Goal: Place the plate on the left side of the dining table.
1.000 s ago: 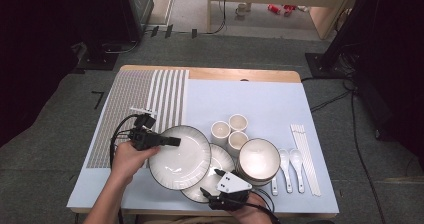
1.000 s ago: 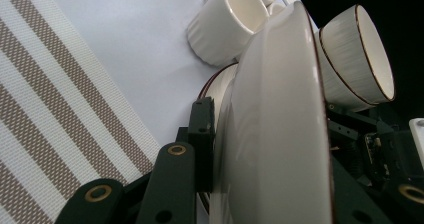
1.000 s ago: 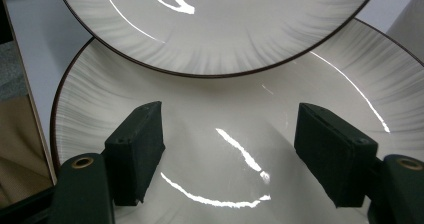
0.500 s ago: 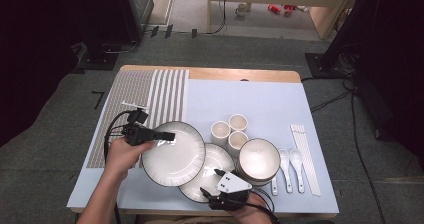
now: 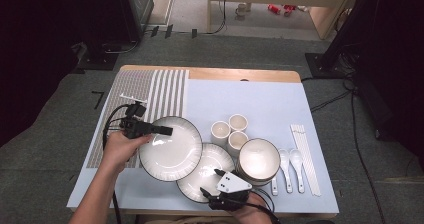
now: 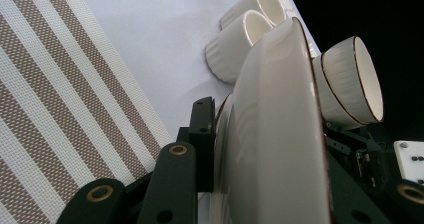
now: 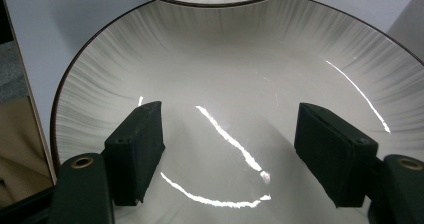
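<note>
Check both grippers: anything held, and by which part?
Left gripper is shut on the upper plate, gripping its left rim, as the left gripper view shows. Right gripper holds nothing; its jaws stand open over the lower plate.

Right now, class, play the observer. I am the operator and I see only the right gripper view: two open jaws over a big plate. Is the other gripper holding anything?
Observer: Yes. The left gripper is shut on the rim of a second plate.
Operator: Is that one clear of mine?
Observer: Not in the high view. There it overlaps the left part of the plate under the right gripper. I cannot tell whether the two touch.
Operator: What sits to the right of my plate?
Observer: Stacked bowls, close beside its rim.
</note>
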Demonstrator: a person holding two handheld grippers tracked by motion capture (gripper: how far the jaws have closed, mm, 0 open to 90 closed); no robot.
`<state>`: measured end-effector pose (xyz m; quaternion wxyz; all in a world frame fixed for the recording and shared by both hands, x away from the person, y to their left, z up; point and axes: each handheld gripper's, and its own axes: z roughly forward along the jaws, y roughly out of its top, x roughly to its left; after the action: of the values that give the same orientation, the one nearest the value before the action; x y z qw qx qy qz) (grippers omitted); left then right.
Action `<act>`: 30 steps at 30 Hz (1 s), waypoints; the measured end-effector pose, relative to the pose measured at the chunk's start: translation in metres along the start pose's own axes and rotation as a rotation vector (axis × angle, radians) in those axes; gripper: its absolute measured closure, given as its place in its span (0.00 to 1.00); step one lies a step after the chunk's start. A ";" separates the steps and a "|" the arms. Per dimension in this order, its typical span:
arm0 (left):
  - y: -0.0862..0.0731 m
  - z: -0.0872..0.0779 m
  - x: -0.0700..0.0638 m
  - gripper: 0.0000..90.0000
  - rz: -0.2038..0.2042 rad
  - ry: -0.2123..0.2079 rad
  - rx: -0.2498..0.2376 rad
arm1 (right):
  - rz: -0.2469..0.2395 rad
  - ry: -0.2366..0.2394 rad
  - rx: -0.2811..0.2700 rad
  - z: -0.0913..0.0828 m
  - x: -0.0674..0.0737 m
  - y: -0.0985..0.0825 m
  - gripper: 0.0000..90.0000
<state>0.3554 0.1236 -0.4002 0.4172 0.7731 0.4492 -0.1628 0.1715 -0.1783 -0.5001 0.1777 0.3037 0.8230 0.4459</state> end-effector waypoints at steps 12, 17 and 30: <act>0.013 -0.005 0.006 0.83 -0.013 -0.008 -0.019 | 0.006 0.010 0.002 0.000 -0.001 0.000 0.31; 0.014 -0.002 0.015 0.83 -0.027 -0.016 -0.009 | 0.007 0.011 0.003 0.000 -0.001 0.000 0.31; 0.015 -0.008 0.024 0.83 -0.045 -0.025 -0.035 | 0.007 0.011 0.002 0.000 -0.001 0.000 0.31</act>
<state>0.3802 0.1394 -0.4028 0.4326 0.7532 0.4641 -0.1739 0.1720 -0.1794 -0.5000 0.1715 0.3044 0.8233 0.4473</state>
